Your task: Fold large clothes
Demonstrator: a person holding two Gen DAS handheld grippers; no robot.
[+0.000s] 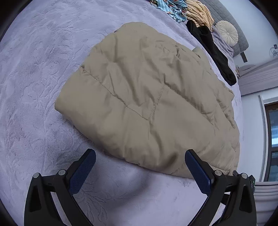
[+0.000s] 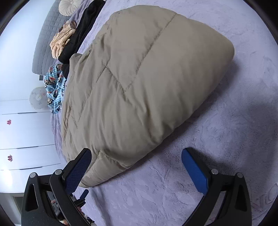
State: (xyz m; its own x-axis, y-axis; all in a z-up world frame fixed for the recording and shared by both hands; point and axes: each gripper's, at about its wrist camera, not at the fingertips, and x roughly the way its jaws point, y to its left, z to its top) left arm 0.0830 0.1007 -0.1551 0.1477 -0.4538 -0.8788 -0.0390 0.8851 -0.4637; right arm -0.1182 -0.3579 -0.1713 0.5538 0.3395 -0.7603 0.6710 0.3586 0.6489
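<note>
— What is closest to you?

— My own fingers. My left gripper (image 1: 140, 156) hangs with its jaws spread wide and nothing between them; the blue pads (image 1: 81, 172) face each other over bare blanket. My right gripper (image 2: 136, 155) is the same, jaws wide apart and holding nothing, though its left finger (image 2: 78, 171) sits just beside the near corner of the jacket, and I cannot tell if it touches.

— And the jacket itself?

— The tan padded jacket (image 1: 147, 97) lies folded into a thick bundle on the lilac blanket (image 1: 34, 87) that covers the bed. From my left side, its near folded edge lies just beyond my fingertips. From my right side the jacket (image 2: 139, 83) runs away from me toward the head of the bed, with its rounded fold to the right.

— What else lies on the bed?

— Past the far end of the jacket, a black garment (image 1: 212, 52), a cream striped cloth (image 1: 199, 12) and a blue cloth printed with monkey faces (image 2: 53, 88). A round cream cushion (image 1: 226, 33) leans at the grey quilted headboard (image 2: 45, 45).

— Anything off the bed?

— White drawers (image 2: 26, 132) beyond its edge, seen from my right.
</note>
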